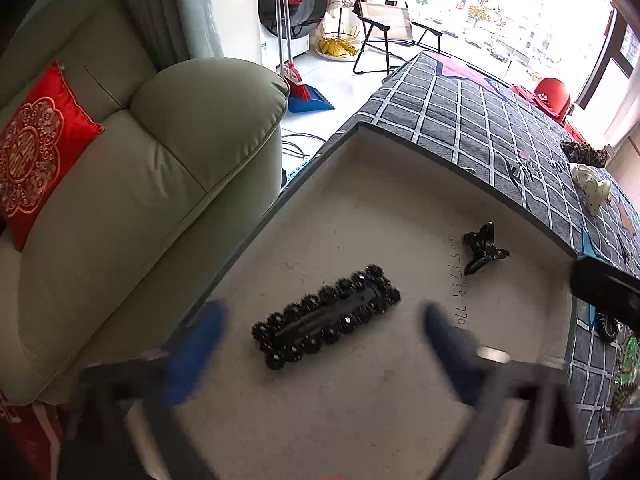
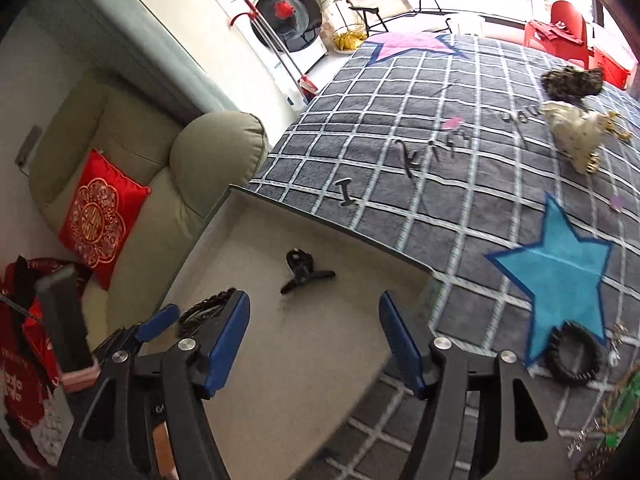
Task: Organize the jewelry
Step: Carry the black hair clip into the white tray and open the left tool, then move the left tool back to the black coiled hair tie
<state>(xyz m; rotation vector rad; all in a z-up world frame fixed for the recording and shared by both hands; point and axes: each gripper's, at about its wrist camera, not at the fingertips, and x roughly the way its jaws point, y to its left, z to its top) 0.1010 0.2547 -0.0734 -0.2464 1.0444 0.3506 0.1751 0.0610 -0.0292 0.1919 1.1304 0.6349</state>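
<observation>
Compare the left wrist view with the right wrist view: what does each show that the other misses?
Left only: the whole beaded barrette lying flat in the drawer, between the open left tongs, plus handwriting on the drawer floor. Right only: the blue star on the cloth, the black scrunchie at its foot, and the open, empty right tongs. Both: the small claw clip, sofa, red cushion.

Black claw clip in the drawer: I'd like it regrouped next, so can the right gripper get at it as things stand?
Probably yes. The right gripper is open and empty, the black claw clip lies bare on the drawer floor just ahead, nothing between.
</observation>
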